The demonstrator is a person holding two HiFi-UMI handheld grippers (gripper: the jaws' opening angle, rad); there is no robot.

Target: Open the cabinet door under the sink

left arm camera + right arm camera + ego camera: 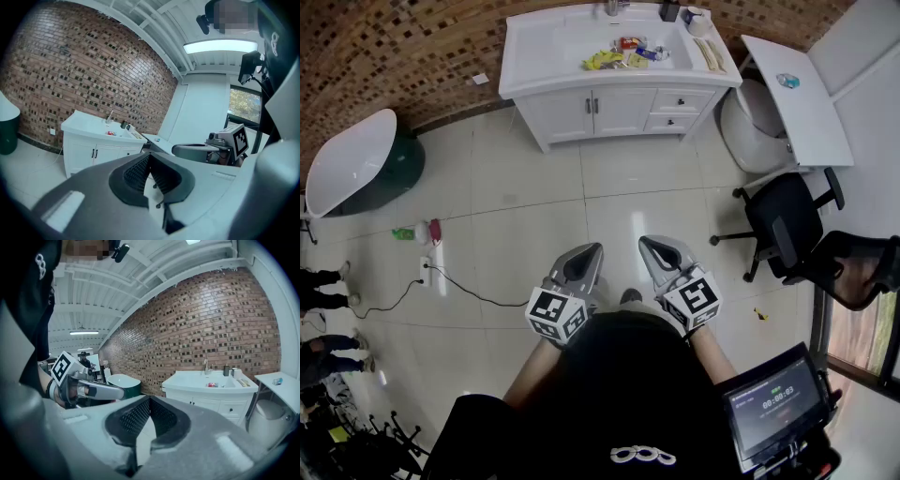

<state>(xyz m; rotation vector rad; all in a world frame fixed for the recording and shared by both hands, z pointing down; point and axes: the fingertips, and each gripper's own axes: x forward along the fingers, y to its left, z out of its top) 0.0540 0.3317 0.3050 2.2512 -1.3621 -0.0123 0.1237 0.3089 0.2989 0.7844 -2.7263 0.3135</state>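
A white vanity cabinet [609, 111] with a sink [619, 42] stands against the brick wall, far ahead across the tiled floor. Its two doors [591, 112] are closed, with dark handles side by side at the middle. Several small packets lie in the basin. My left gripper [584, 257] and right gripper [658, 249] are held close to my body, both shut with nothing between the fingers, well short of the cabinet. The cabinet [93, 152] shows small past the left gripper [149, 157], and the cabinet [211, 404] sits right of the right gripper [149, 399].
A green-and-white bathtub [356, 164] stands at the left. A toilet [750, 127], a white table [802, 94] and black office chairs [792, 225] crowd the right. A power strip with cable [424, 272] and bottles [417, 232] lie on the floor. People's legs [323, 281] show at the left edge.
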